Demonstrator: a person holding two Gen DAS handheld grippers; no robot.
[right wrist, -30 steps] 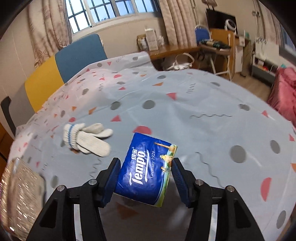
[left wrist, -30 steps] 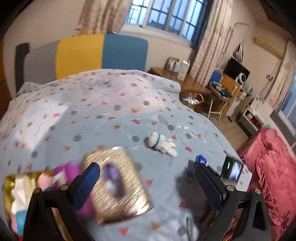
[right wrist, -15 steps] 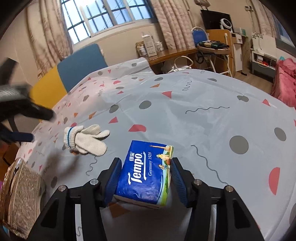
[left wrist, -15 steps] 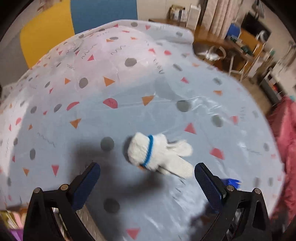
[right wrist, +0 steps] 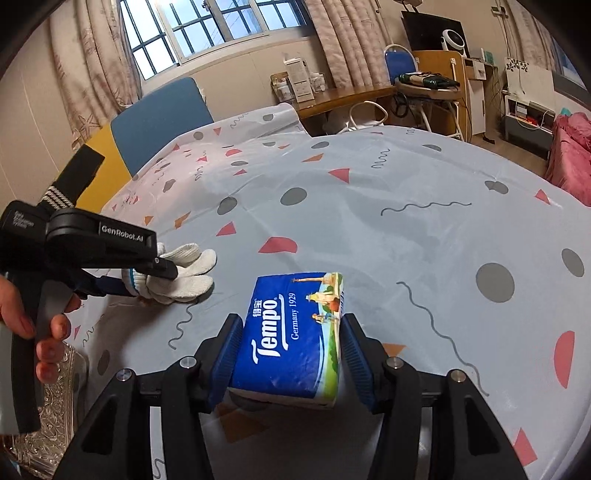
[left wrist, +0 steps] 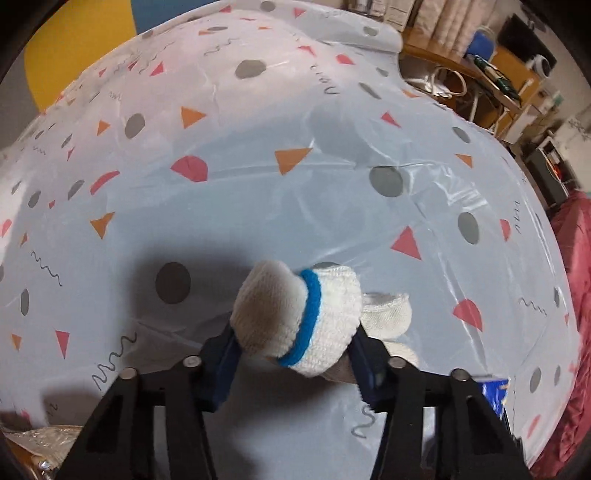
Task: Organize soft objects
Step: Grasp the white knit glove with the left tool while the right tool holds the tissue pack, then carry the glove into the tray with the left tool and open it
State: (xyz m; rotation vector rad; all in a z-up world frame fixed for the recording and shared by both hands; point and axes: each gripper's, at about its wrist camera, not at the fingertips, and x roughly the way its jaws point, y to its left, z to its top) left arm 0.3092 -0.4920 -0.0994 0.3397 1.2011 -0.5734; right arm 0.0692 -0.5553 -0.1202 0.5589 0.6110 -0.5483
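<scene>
Left gripper (left wrist: pixel 293 352): both blue-padded fingers closed against the cuff end of the glove, one on each side.
Glove (left wrist: pixel 295 314): white knit with a blue band around the cuff; the cuff bulges up between the fingers toward the camera, while the finger end trails to the right and lies on the surface.
Surface (left wrist: pixel 295 166): covered by a pale blue cloth printed with grey dots, red and orange triangles and dark squiggles, under a glossy clear film with creases.
Shadow (left wrist: pixel 199 273): dark patch on the cloth just left of the glove.
Tissue pack (left wrist: pixel 493 395): blue corner visible at lower right, beside the gripper's right finger.
Metallic tray (left wrist: pixel 40 446): gold, embossed edge at the bottom-left corner.
Background: yellow and blue chair back (left wrist: pixel 85 33) at top left, wooden desk (left wrist: pixel 461 70) at top right, red bedding (left wrist: pixel 576 295) at right.
</scene>
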